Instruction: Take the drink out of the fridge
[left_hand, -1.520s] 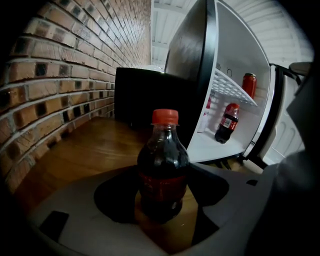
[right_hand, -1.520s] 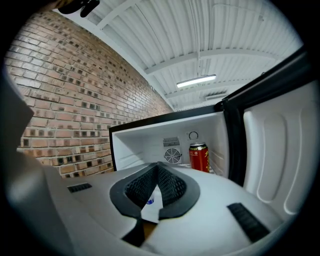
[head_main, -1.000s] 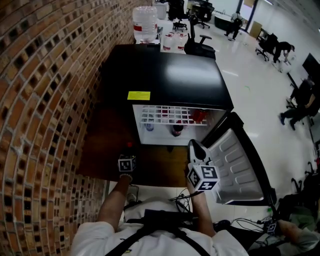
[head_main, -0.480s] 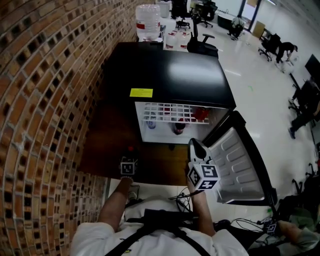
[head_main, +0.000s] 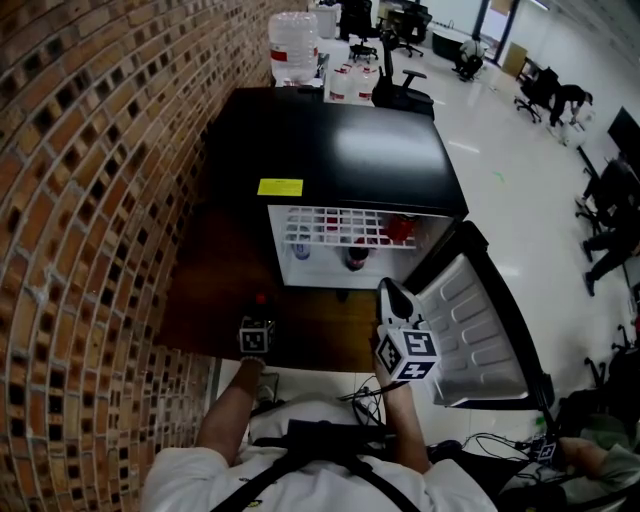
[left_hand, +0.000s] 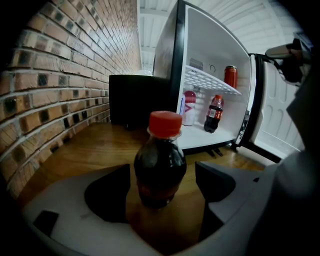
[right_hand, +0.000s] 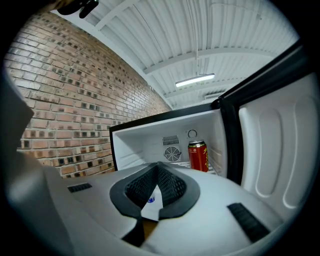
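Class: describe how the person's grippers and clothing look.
The left gripper and right gripper are pale grey with black jaw linings, the right's ribbed. Each carries a cube of black-and-white square markers. The person wears a white short-sleeved shirt and black straps.

- No word or number can be read with certainty in any view; all print is too small or blurred
- Yellow sticker (head_main: 279, 187) on the black top of the fridge (head_main: 340, 140): dark print, illegible
- Red can (right_hand: 198, 156) inside the fridge: gold upright characters, not legible
- Dark bottle (left_hand: 215, 112) inside the fridge: red label band, wording blurred
- Larger marker cube (head_main: 406, 355) and smaller marker cube (head_main: 255, 337): black-and-white square patterns, no letters
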